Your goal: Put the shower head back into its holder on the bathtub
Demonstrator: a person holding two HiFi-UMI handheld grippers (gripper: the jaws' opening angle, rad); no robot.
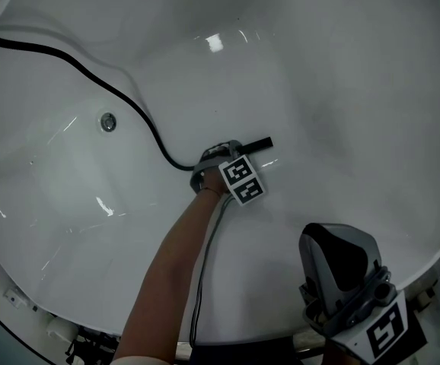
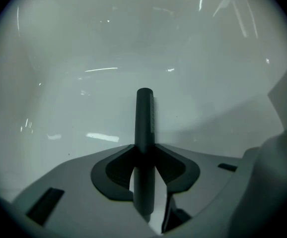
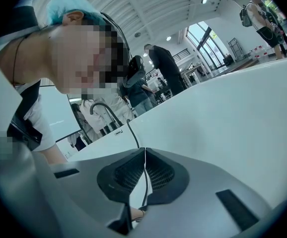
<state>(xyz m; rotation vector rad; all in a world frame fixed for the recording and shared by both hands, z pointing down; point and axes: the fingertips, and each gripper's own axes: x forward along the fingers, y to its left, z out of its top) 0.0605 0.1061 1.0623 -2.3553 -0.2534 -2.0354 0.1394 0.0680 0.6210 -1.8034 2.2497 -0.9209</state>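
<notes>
Low in the white bathtub (image 1: 342, 90) lies the black shower head (image 1: 259, 144). Its black hose (image 1: 90, 74) runs from it up over the tub's far left rim. My left gripper (image 1: 224, 154) points straight down onto it. In the left gripper view the dark handle (image 2: 144, 115) stands between the pads and both press on it, so the left gripper (image 2: 144, 150) is shut on it. My right gripper (image 1: 334, 238) hangs near the tub's near right rim, shut with nothing in it; its pads (image 3: 136, 170) meet. I see no holder.
A round metal fitting (image 1: 108, 121) sits in the tub wall at the left. In the right gripper view a curved tap (image 3: 104, 110) stands at the tub's rim with the hose (image 3: 133, 133) beside it. Several people stand beyond.
</notes>
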